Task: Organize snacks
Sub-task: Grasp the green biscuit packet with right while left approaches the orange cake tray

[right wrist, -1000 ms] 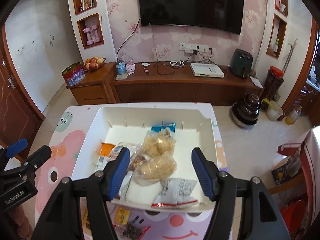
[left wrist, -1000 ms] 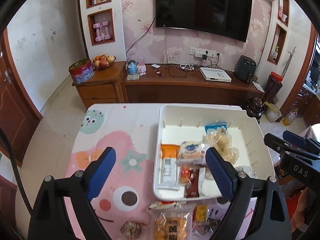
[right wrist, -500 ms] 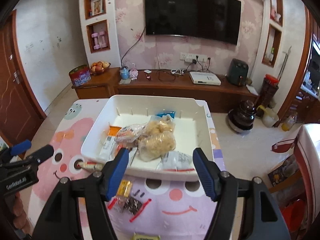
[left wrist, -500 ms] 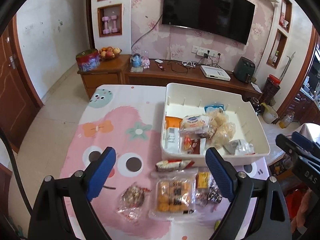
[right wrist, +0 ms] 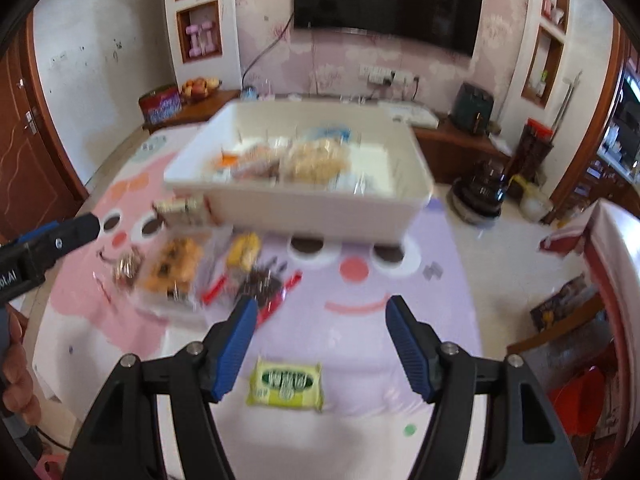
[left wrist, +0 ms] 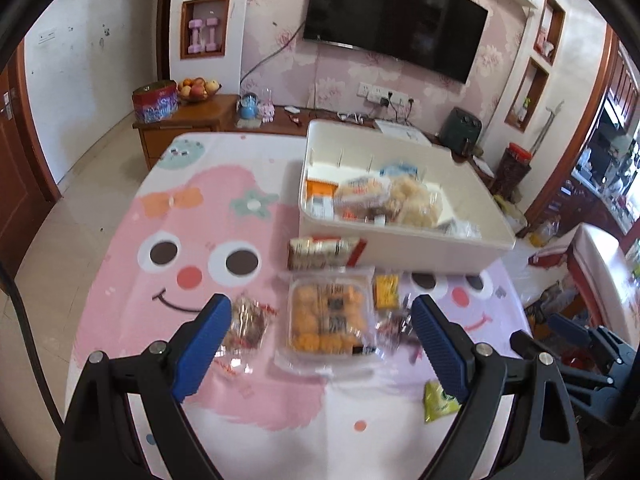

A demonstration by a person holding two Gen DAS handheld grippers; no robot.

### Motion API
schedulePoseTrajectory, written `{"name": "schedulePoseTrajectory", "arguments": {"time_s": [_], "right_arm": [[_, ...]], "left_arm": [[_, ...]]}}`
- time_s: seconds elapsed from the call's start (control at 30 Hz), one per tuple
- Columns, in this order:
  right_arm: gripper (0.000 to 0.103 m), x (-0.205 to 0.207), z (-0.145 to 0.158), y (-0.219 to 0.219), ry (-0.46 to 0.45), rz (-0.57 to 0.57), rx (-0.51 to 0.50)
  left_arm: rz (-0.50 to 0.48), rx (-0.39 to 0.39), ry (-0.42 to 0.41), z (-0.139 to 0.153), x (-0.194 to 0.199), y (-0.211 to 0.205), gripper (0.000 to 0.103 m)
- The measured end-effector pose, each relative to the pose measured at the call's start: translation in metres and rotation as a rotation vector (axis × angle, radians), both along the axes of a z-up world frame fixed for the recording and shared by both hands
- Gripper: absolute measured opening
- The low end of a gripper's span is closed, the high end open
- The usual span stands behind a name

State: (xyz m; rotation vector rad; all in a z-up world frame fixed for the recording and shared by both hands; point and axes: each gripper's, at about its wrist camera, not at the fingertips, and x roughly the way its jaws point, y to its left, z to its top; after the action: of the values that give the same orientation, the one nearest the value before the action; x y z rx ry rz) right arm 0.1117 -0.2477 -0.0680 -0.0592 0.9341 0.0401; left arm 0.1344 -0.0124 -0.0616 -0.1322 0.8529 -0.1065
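Observation:
A white bin [left wrist: 404, 248] holding several snack packs stands on the far right of the cartoon tablecloth [left wrist: 192, 216]; the right wrist view shows the white bin [right wrist: 320, 216] too. Loose snacks lie in front of it: a clear tray of orange pastries [left wrist: 328, 316], a red-and-white pack [left wrist: 324, 252], a yellow packet [left wrist: 386, 290], a dark wrapped sweet [left wrist: 248, 322] and a green packet [right wrist: 286, 380]. My left gripper [left wrist: 322, 330] hangs open above the pastry tray, holding nothing. My right gripper [right wrist: 320, 330] is open and empty, just beyond the green packet.
A wooden TV cabinet [left wrist: 200, 120] with a fruit bowl [left wrist: 198, 88] and a red tin [left wrist: 155, 100] lines the far wall under a TV [left wrist: 394, 16]. A person's hand [right wrist: 16, 368] holds the left gripper's handle at the left edge. Floor clutter lies to the right.
Both grippers have pulled back from above the bin toward the near side of the table and dropped lower. The loose snacks and the green packet have come into view. Jaws unchanged.

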Motion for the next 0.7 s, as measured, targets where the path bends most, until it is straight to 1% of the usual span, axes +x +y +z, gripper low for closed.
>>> {"name": "schedulePoseTrajectory", "arguments": {"time_s": [0.1, 0.17, 0.37, 0.5, 0.7], "right_arm": [[0.067, -0.007, -0.031, 0.000, 0.068, 0.000, 0.028], [0.067, -0.011, -0.045, 0.000, 0.098, -0.003, 0.030], [0.067, -0.011, -0.090, 0.005, 0.217, -0.006, 0.090], [0.067, -0.006, -0.101, 0.005, 0.242, -0.008, 0.121], [0.067, -0.005, -0.104, 0.014, 0.208, -0.005, 0.067]], "left_arm": [[-0.020, 0.004, 0.053, -0.023, -0.003, -0.003, 0.091], [-0.031, 0.003, 0.083, -0.037, -0.004, -0.004, 0.091], [-0.037, 0.014, 0.139, -0.064, -0.006, 0.000, 0.091], [-0.036, 0.017, 0.158, -0.074, -0.005, 0.003, 0.091], [-0.034, 0.010, 0.184, -0.083, 0.001, 0.004, 0.091]]}}
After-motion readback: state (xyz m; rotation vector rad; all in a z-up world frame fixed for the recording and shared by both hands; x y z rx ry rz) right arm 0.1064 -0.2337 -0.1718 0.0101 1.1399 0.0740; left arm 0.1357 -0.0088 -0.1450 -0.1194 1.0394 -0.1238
